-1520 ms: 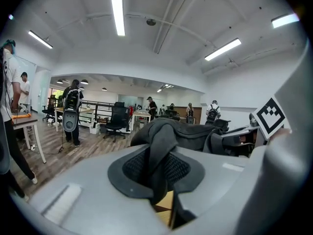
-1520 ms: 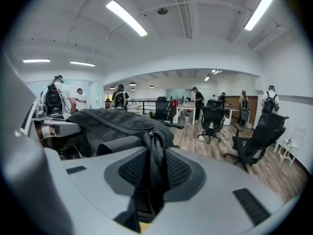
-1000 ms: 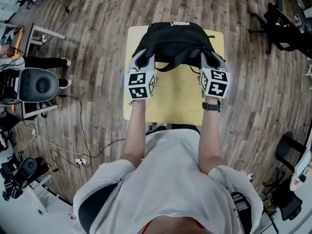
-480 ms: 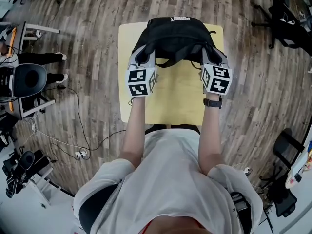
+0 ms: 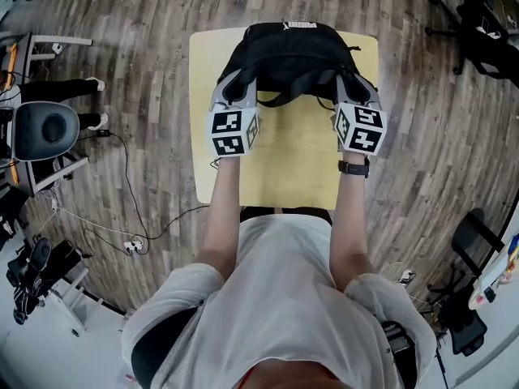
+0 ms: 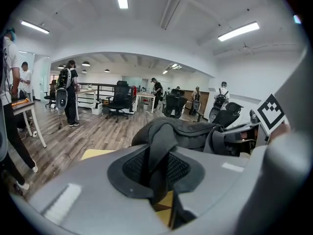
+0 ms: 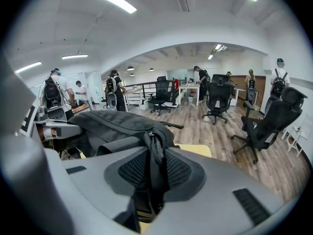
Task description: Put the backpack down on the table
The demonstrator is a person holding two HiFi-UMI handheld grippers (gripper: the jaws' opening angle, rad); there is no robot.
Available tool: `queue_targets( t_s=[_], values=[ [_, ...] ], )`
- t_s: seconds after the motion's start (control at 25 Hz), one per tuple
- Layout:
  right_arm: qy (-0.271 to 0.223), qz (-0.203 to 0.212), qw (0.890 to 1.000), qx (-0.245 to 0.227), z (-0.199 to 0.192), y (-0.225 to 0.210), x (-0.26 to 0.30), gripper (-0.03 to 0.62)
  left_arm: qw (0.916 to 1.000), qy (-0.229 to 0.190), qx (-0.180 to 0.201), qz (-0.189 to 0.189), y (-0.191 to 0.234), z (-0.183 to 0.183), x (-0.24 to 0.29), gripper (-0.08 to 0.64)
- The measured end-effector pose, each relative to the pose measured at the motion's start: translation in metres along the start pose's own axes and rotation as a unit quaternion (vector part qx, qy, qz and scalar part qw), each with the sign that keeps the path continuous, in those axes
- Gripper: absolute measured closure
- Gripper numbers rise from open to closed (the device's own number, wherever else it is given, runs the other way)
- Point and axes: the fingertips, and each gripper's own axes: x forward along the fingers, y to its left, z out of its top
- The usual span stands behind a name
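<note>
While I reach both arms out over the table (image 5: 296,164), my left gripper (image 5: 233,94) is clenched on a backpack (image 5: 288,55) strap (image 6: 159,148), and my right gripper (image 5: 354,94) is clenched on its zipper edge (image 7: 155,151). The black backpack hangs between the two at the table's far end, spanning most of the table's width. Whether its bottom touches the table I cannot tell. My wrists are above the table's middle.
</note>
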Motion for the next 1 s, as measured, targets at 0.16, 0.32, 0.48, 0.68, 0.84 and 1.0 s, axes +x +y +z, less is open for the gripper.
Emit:
queue_targets(
  t_s=[0.16, 0.32, 0.48, 0.68, 0.84, 1.0],
  values=[
    [0.010, 0.004, 1.000, -0.005, -0.010, -0.001, 0.008, 0.495, 0.9999, 0.008, -0.007, 0.002, 0.002, -0.014, 0.008, 0.502],
    [0.016, 0.005, 1.000, -0.008, -0.018, -0.004, 0.015, 0.495, 0.9999, 0.013, -0.010, 0.002, 0.003, -0.024, 0.015, 0.500],
    [0.020, 0.005, 1.000, -0.009, -0.025, -0.006, 0.022, 0.495, 0.9998, 0.018, -0.013, 0.001, 0.005, -0.034, 0.022, 0.500],
    [0.018, 0.002, 1.000, -0.011, -0.029, -0.006, 0.030, 0.492, 0.9997, 0.017, -0.018, 0.001, 0.009, -0.042, 0.028, 0.500],
    [0.027, 0.003, 1.000, -0.005, -0.041, -0.005, 0.034, 0.488, 0.9995, 0.026, -0.017, 0.003, 0.011, -0.054, 0.033, 0.499],
    [0.039, 0.007, 0.999, 0.001, -0.058, -0.003, 0.038, 0.479, 0.9987, 0.046, -0.019, 0.001, 0.012, -0.075, 0.036, 0.497]
  ],
)
